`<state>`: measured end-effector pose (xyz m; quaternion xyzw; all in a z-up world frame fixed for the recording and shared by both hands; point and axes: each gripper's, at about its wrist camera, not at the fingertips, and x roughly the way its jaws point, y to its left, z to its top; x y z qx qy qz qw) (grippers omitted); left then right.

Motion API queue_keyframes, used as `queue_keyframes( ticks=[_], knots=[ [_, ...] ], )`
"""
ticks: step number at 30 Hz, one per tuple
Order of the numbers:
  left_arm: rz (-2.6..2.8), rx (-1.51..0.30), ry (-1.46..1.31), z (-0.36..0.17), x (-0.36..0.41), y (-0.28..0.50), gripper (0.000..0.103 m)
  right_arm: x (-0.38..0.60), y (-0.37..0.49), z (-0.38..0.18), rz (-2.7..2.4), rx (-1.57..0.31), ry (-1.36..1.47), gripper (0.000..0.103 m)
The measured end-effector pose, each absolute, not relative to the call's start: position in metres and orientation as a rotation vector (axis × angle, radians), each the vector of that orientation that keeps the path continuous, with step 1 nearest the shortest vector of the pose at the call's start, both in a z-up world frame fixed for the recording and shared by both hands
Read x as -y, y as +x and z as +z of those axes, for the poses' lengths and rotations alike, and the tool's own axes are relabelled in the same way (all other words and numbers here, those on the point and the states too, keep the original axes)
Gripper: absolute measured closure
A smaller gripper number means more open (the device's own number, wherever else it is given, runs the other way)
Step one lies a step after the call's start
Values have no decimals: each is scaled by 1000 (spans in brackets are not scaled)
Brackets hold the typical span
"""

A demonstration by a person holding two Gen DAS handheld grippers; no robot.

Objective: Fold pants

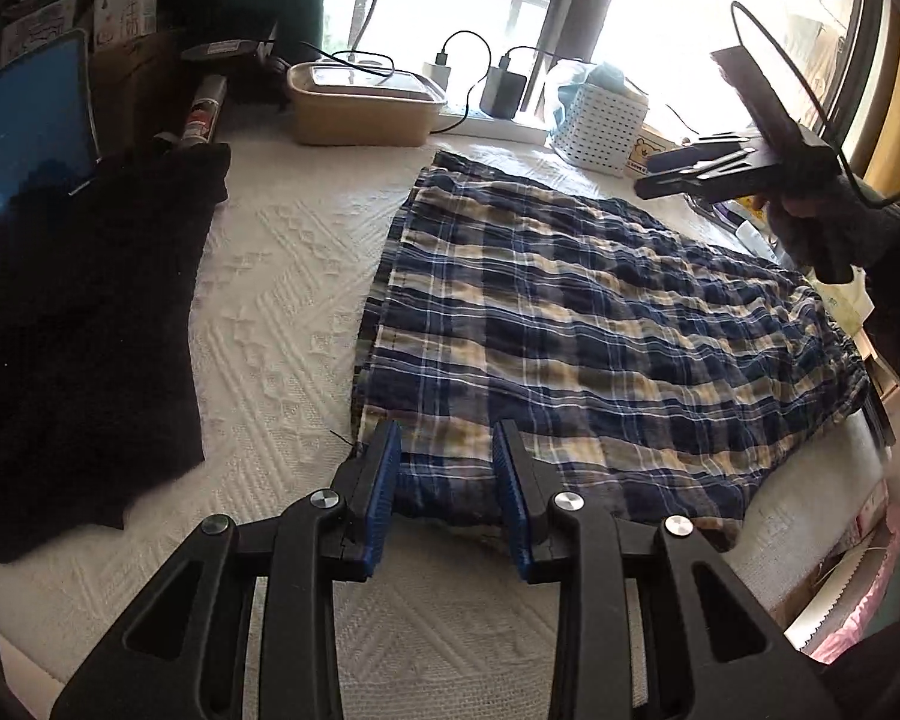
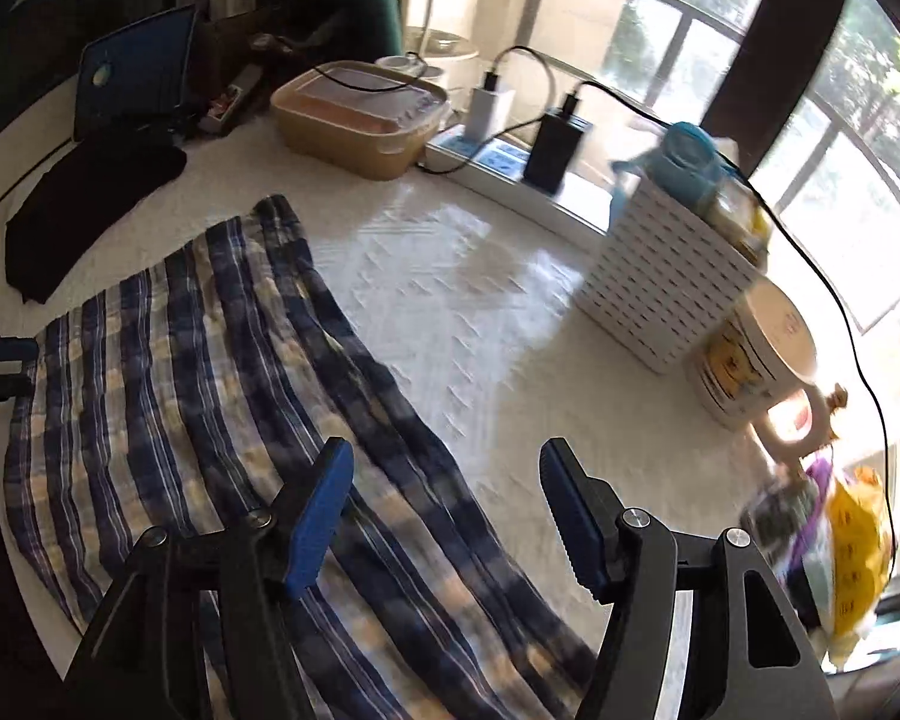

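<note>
The blue, tan and white plaid pants point(image 1: 570, 312) lie folded flat on the white textured cover point(image 1: 282, 276). In the left wrist view my left gripper point(image 1: 448, 432) is low over their near left corner. Its blue pads stand partly apart, and the pants' rolled near edge lies between them without being lifted. My right gripper point(image 1: 684, 177) hangs in the air above the far right end of the pants, held by a hand in a dark sleeve. In its own view the right gripper point(image 2: 447, 450) is open and empty, above the long edge of the pants point(image 2: 222, 372).
A black garment point(image 1: 78, 312) lies left of the pants in front of a laptop point(image 1: 24, 138). A tan lidded container point(image 1: 360, 108), chargers with cables point(image 2: 555, 144), a white perforated basket point(image 2: 666, 282), a mug point(image 2: 750, 354) and snack bags point(image 2: 852, 552) line the window side.
</note>
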<state>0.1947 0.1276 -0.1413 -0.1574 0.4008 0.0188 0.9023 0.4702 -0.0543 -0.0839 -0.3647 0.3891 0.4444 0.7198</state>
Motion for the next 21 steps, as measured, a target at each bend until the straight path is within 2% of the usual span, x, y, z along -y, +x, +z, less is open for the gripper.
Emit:
queue_keyframes(
  ticks=[12,13,14,16,17,19,21],
  knots=[
    [-100,-785,-371,-152,-139,194,68,-95,459,-127,1177,-936,-868,37],
    [-110,-774,-358,-153,-139,192,71,-101,456,-130,1190,-940,-892,45],
    [-112,-775,-352,-154,-139,193,79,-106,452,-133,1191,-933,-920,66],
    [-102,-783,-334,-158,-141,195,91,-115,447,-138,1163,-906,-972,93],
    [-102,-782,-331,-159,-143,195,95,-119,446,-139,1154,-895,-980,94],
    [-104,-782,-330,-159,-144,196,96,-126,446,-141,1145,-892,-990,99],
    [-103,-782,-318,-159,-142,195,96,-136,449,-144,1125,-881,-987,99]
  ],
)
